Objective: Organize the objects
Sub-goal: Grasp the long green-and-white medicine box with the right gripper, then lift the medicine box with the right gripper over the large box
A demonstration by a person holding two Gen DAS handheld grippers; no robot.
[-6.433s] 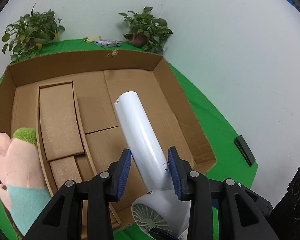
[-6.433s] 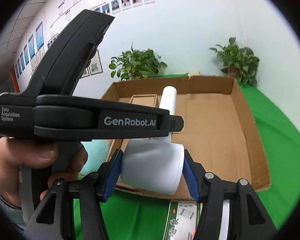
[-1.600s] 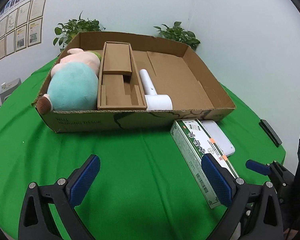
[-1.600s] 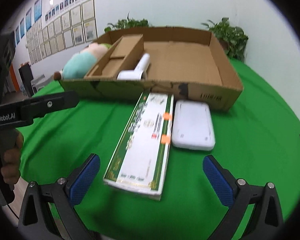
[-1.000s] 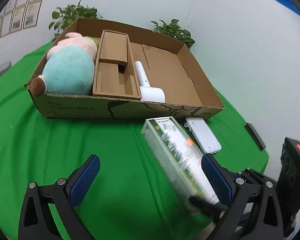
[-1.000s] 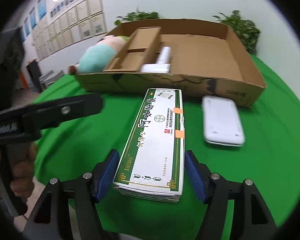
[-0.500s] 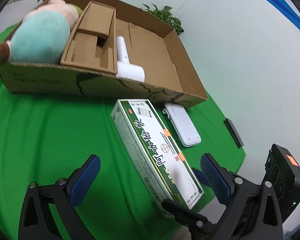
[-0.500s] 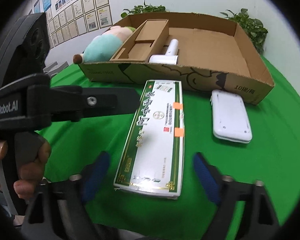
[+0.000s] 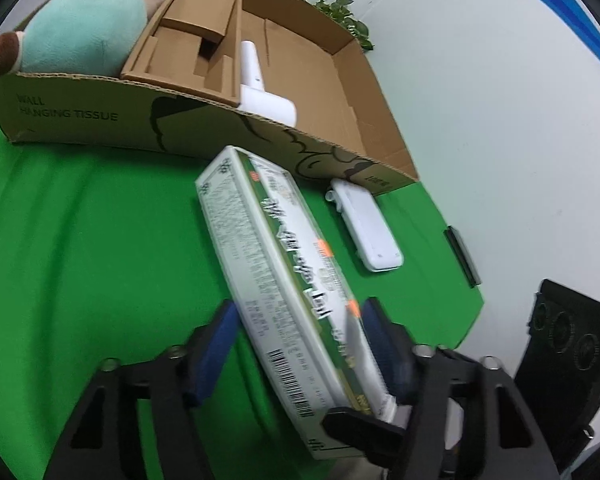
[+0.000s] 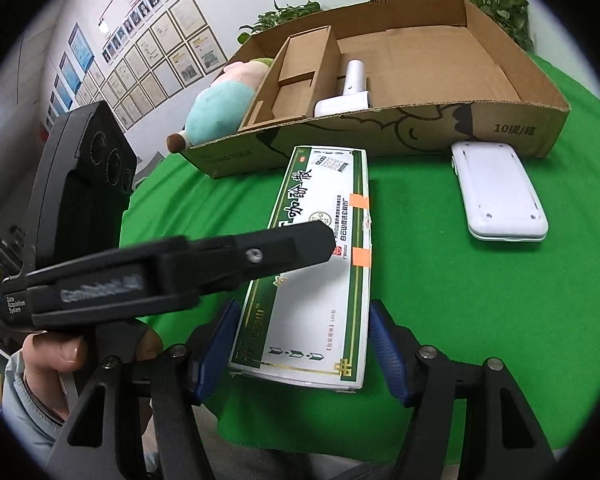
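A long green-and-white box (image 9: 284, 264) lies on the green tablecloth (image 9: 80, 260) in front of a cardboard carton (image 9: 76, 116), with its near end past the table's edge. My left gripper (image 9: 296, 340) straddles the box; its jaws are closing, with slight gaps at the blurred pads. My right gripper (image 10: 304, 344) is shut on the near end of the box (image 10: 328, 320), a pad on each long side. The left gripper (image 10: 172, 276) comes in from the left, one finger over the box top. A hand (image 10: 60, 352) holds it.
The carton (image 10: 500, 128) holds a teal and pink plush toy (image 9: 84, 32), a cardboard insert (image 9: 188, 48) and a white handheld device (image 9: 260, 96). A flat white case (image 10: 496, 196) lies right of the box. A small black bar (image 9: 462, 256) sits near the table's right edge.
The left gripper's jaws went from wide open to close around the box as it dropped nearer. The right gripper's pads now sit against the box's near end.
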